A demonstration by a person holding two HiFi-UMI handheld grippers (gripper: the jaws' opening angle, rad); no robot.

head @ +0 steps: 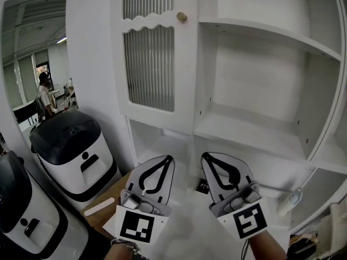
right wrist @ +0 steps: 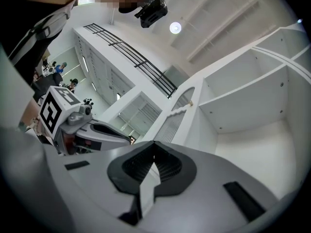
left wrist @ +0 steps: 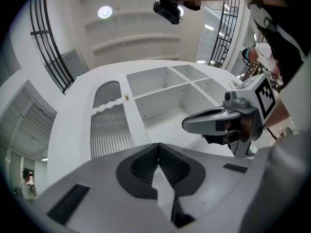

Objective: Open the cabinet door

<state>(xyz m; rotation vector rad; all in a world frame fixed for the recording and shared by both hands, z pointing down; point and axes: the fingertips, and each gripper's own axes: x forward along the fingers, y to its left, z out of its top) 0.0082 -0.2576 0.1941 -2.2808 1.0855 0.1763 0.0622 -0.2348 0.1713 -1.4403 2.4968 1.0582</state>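
Left gripper (head: 167, 160), closed, faces white ribbed-glass cabinet door (head: 149, 69).

- No word, brand or number can be read anywhere.
- The left gripper (head: 168, 158) bears a square marker (head: 135, 226) on its near cube: black-and-white blocks, no letters.
- The right gripper (head: 205, 156) bears a second marker (head: 249, 220), also only blocks.
- A small dark tag (head: 201, 186) lies just left of the right gripper; any print on it is too small to read.
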